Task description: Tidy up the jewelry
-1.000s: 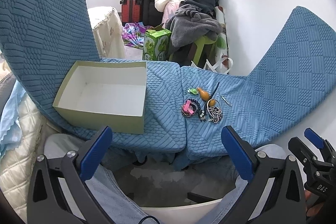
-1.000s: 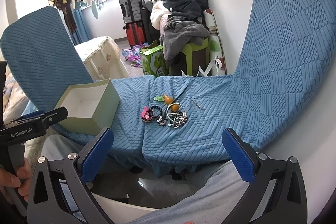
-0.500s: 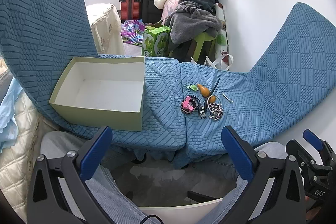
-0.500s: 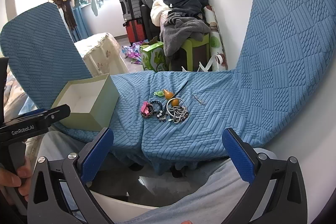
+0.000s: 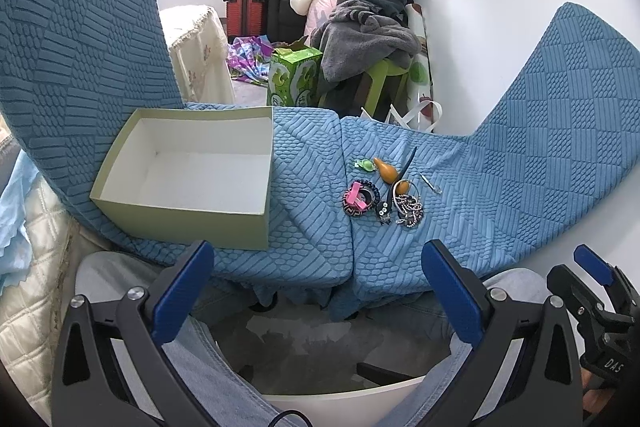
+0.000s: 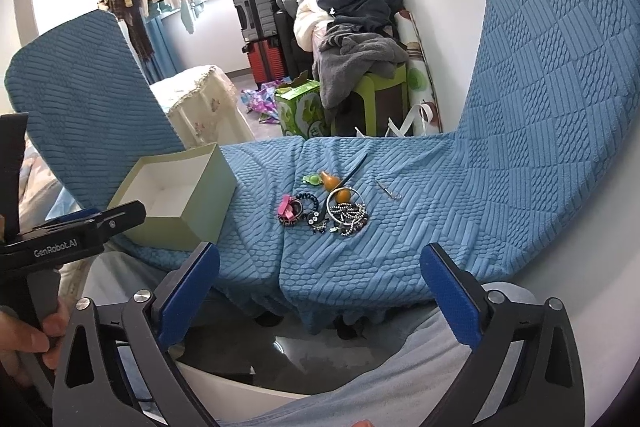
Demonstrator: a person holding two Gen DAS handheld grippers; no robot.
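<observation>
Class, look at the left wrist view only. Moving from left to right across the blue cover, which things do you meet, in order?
Open green box → pink and black hair tie → orange gourd-shaped charm → silver beaded chain bundle → small silver pin.

1. The left wrist camera sits behind the left gripper (image 5: 316, 287), looking forward and steeply down over the person's lap onto the blue textured cushion cover (image 5: 316, 227).
2. The right wrist camera looks likewise past the right gripper (image 6: 320, 287), from further right.
3. Both stand back from the cover's near edge.
4. Both views share the open pale green cardboard box (image 5: 180, 215) (image 6: 200, 203), the small heap of jewelry (image 5: 384, 191) (image 6: 324, 207), and the cluttered room behind.
</observation>
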